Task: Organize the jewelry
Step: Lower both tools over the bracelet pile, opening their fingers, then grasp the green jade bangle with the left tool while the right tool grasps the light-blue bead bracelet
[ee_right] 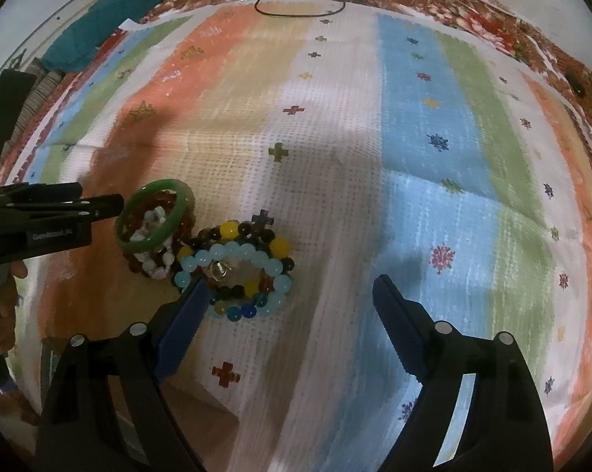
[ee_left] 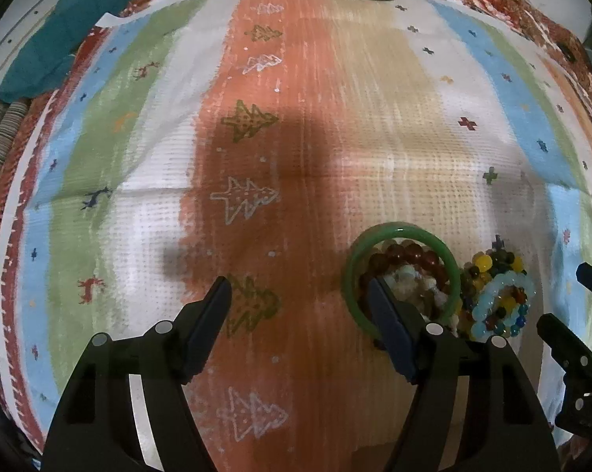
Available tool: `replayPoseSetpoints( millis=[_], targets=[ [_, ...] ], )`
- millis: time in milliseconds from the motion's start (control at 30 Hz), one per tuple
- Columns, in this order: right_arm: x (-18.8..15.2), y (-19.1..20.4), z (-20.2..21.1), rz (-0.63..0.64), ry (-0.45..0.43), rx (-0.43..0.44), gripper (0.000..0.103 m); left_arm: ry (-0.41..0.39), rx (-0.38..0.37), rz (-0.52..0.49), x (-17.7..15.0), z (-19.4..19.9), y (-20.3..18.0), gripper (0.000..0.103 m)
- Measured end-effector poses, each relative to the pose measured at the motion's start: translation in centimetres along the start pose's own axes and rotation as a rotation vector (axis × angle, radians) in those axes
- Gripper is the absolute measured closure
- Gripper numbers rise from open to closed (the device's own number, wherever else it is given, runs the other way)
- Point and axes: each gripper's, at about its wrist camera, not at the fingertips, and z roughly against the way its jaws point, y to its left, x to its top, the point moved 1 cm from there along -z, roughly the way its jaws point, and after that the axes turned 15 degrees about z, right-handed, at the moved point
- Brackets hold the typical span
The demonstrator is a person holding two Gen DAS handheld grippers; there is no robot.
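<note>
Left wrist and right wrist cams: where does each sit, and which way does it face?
Left wrist: on the left gripper, facing steeply down at the striped patterned cloth; the right gripper shows at the edge.
Right wrist: on the right gripper, facing down; the left gripper and a hand show.
Shared: green glossy bangle, pale blue bead bracelet.

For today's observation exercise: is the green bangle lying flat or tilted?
Tilted. The green bangle leans on the red beaded bracelet piled beneath, one side raised off the cloth.
</note>
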Motion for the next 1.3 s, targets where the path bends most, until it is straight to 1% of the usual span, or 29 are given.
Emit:
replayPoseSetpoints(
  millis=[67, 167, 233, 300, 367, 400, 467, 500, 533, 567, 633, 667, 733, 800, 900, 933, 967, 1300],
  targets=[
    [0.2, 0.0, -0.4, 0.005, 0.011, 0.005, 0.028, 0.004, 0.018, -0.006, 0.1, -0.6, -0.2, 0.032],
    [0.3, 0.1, -1.0, 0.016, 0.024, 0.007, 0.034, 0.007, 0.031, -0.003, 0.2, -1.4, -0.1, 0.032],
    [0.4, 0.2, -1.4, 0.021, 0.030, 0.013, 0.036, 0.014, 0.032, -0.006, 0.3, -1.8, -0.1, 0.034],
    [0.5, 0.2, -1.6, 0.022, 0.033, 0.017, 0.042, 0.018, 0.033, -0.008, 0.4, -2.1, -0.1, 0.033],
    [0.6, 0.2, -1.9, 0.024, 0.039, 0.022, 0.051, 0.014, 0.040, -0.017, 0.5, -2.4, -0.2, 0.034],
    [0.6, 0.3, -2.0, 0.028, 0.043, 0.024, 0.053, 0.012, 0.044, -0.021, 0.4, -2.5, -0.2, 0.035],
    [0.7, 0.5, -2.3, 0.035, 0.052, 0.029, 0.063, 0.006, 0.046, -0.032, 0.4, -2.5, -0.5, 0.039],
    [0.7, 0.5, -2.5, 0.037, 0.054, 0.030, 0.065, 0.005, 0.045, -0.035, 0.4, -2.5, -0.6, 0.043],
    [0.7, 0.6, -2.6, 0.040, 0.056, 0.029, 0.070, 0.007, 0.046, -0.035, 0.4, -2.5, -0.7, 0.047],
    [0.6, 0.7, -2.8, 0.046, 0.058, 0.029, 0.075, 0.007, 0.045, -0.037, 0.5, -2.5, -0.8, 0.049],
    [0.6, 0.9, -2.9, 0.050, 0.058, 0.041, 0.080, 0.008, 0.040, -0.048, 0.5, -2.5, -1.0, 0.062],
    [0.6, 0.9, -2.9, 0.053, 0.056, 0.039, 0.081, 0.009, 0.038, -0.050, 0.3, -2.4, -1.0, 0.066],
    [0.5, 1.0, -2.9, 0.066, 0.054, 0.031, 0.082, 0.009, 0.035, -0.054, 0.1, -2.4, -1.1, 0.084],
    [0.6, 1.1, -2.9, 0.073, 0.053, 0.026, 0.082, 0.009, 0.040, -0.055, 0.2, -2.4, -1.1, 0.095],
    [0.6, 1.3, -2.7, 0.083, 0.048, 0.021, 0.083, 0.005, 0.037, -0.053, 0.3, -2.2, -1.0, 0.096],
    [0.6, 1.3, -2.6, 0.085, 0.042, 0.026, 0.088, 0.006, 0.034, -0.052, 0.4, -2.2, -0.9, 0.096],
    [0.6, 1.2, -2.3, 0.085, 0.038, 0.029, 0.091, 0.005, 0.032, -0.050, 0.2, -1.9, -0.9, 0.096],
    [0.6, 1.6, -1.1, 0.093, 0.022, 0.013, 0.091, -0.040, 0.009, -0.042, -0.2, 1.0, -1.5, 0.097]
  ],
)
